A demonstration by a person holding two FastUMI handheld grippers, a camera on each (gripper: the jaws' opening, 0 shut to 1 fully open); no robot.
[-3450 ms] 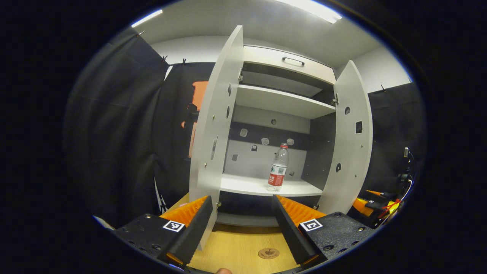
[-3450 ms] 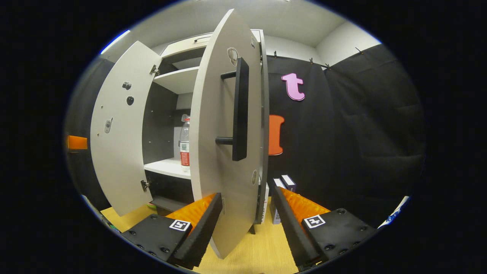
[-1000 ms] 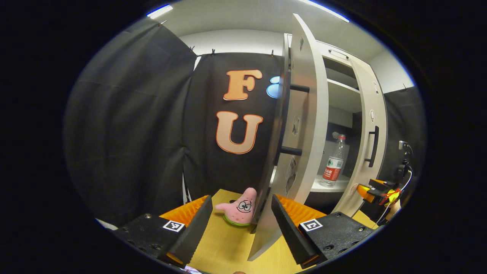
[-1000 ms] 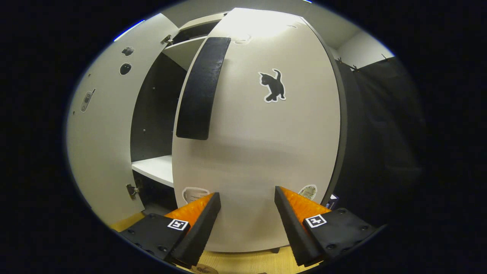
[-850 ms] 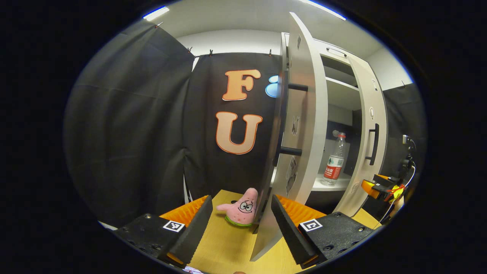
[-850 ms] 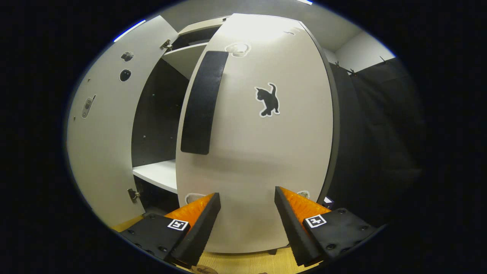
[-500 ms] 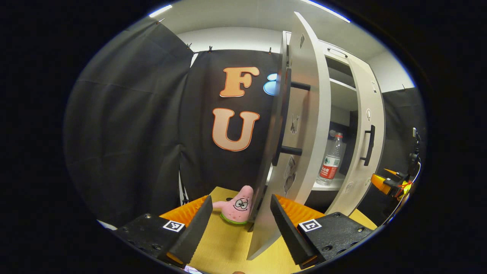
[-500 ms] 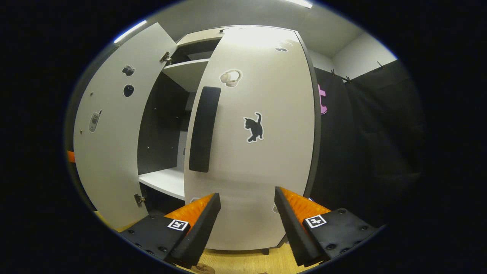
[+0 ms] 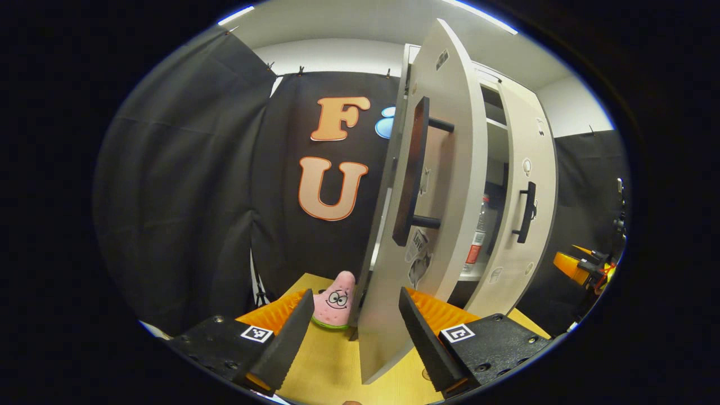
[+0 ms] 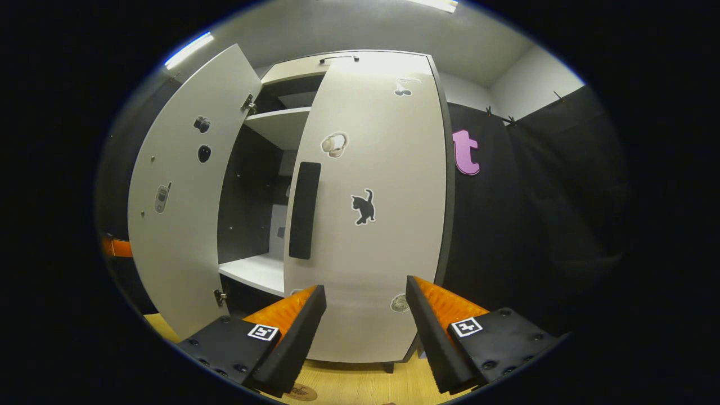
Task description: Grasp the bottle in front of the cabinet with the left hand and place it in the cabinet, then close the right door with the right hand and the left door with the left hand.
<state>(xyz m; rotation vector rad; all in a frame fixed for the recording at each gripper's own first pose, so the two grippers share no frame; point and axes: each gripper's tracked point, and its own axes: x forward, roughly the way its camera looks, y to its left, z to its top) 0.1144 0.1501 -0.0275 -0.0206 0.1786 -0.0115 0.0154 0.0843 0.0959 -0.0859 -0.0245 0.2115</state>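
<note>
Now that the pale right cabinet door [image 10: 371,225] is swung nearly shut, the left door [image 9: 419,225] is being pushed closed; both hand-held grippers [image 9: 354,332] [image 10: 363,329] are spread, empty.

Light falls from long white ceiling strip lamps [image 9: 235,15] overhead, bright enough to bleach the top of the pale grey right cabinet door [image 10: 371,214] into glare in the right gripper view. The dark cabinet interior [image 10: 250,191] sits in deep shadow. Both views are sharp at centre, while fisheye distortion bows the pale grey left cabinet door [image 9: 419,225] and dims the edges.
</note>
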